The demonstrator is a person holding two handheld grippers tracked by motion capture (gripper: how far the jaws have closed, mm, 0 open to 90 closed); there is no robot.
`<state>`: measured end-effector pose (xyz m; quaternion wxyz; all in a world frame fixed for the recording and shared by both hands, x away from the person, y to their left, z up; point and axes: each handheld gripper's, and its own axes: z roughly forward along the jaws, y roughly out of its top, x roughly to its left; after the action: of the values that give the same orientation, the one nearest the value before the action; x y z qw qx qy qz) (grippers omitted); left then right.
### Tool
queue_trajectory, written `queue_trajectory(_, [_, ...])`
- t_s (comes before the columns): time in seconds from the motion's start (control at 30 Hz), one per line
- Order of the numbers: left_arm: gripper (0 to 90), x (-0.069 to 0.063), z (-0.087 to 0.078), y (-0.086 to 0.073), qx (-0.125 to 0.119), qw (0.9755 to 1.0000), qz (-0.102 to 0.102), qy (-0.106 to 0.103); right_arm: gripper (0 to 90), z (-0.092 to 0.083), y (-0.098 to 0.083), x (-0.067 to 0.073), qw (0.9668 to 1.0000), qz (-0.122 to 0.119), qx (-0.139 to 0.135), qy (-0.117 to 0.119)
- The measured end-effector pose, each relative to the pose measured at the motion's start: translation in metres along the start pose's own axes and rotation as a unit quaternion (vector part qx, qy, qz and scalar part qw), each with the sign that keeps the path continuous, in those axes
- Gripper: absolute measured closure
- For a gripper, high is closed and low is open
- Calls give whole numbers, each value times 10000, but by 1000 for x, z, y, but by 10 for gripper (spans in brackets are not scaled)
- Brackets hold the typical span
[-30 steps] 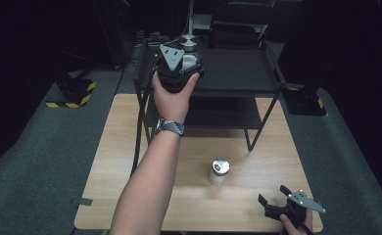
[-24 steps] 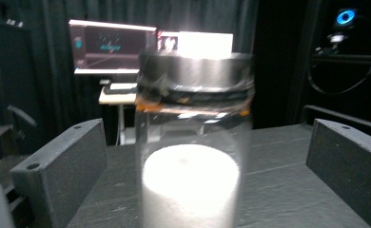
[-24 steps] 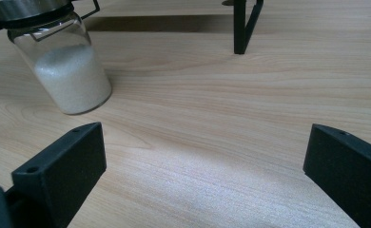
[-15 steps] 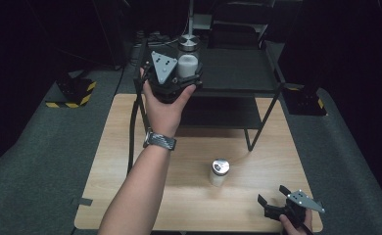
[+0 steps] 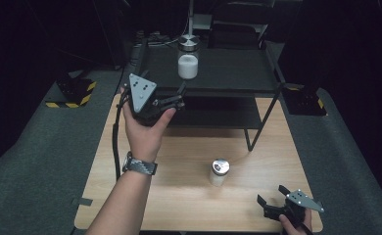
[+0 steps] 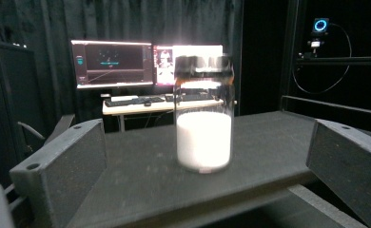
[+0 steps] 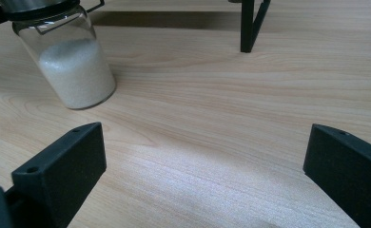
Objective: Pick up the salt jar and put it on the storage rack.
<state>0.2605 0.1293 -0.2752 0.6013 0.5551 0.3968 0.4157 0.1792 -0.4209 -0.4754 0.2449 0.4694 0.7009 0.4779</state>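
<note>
Two hand-held black tongs, a bare forearm and a wristwatch

The left tongs [image 5: 179,95] have a matt black body topped by a grey three-cornered plate [image 5: 141,90] dotted with small dark holes, and a black cable [image 5: 115,139] trails from them. The left hand [image 5: 145,128] is bare, the forearm has no sleeve, and the wrist wears a watch with a dark woven band [image 5: 140,164]. The right tongs [image 5: 271,205] are black too, with the same grey plate [image 5: 304,200]. Seen close in both gripper views, each jaw is a thick, blunt-cornered black block with a slightly grainy face and a small round screw hole [image 7: 33,169] near its base.
</note>
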Motion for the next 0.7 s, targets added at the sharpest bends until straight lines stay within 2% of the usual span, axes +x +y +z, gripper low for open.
queue_trajectory(0.13, [5, 4, -16, -17, -32, 10000, 40, 12, 2, 0, 0, 1, 10000, -30, 4, -11])
queue_trajectory(0.4, [5, 12, -46, -51, -34, 10000, -16, 48, 1, 0, 0, 1, 10000, -5, 8, -13])
queue_trajectory(0.7, [5, 16, -77, -91, 29, 9998, -80, -153, 1, 1, 1, 1, 10000, -39, 14, -11])
